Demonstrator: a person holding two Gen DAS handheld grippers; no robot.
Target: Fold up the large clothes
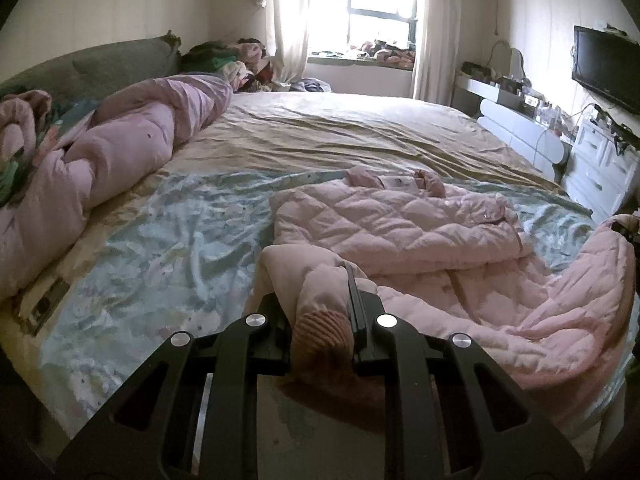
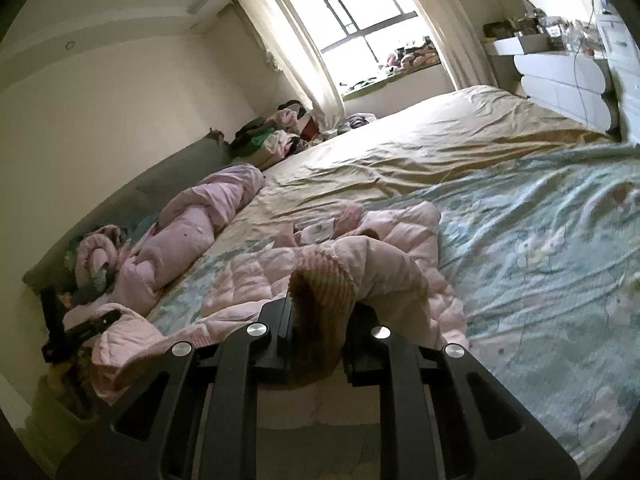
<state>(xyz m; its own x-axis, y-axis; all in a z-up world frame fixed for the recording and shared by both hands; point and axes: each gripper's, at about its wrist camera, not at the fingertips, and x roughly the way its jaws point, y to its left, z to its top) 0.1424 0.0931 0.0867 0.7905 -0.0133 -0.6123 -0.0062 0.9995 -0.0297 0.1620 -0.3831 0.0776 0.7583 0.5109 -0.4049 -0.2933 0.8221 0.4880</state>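
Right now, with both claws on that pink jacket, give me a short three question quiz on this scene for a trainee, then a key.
1. True or false: the left claw is open and empty.
2. Which part of the pink quilted jacket is the right claw shut on? A) the collar B) a ribbed cuff C) the hem
3. Fill in: the jacket lies on the bed's ____-patterned sheet.

Key
1. False; it is shut on a ribbed cuff.
2. B; the ribbed cuff sits between its fingers.
3. Floral.
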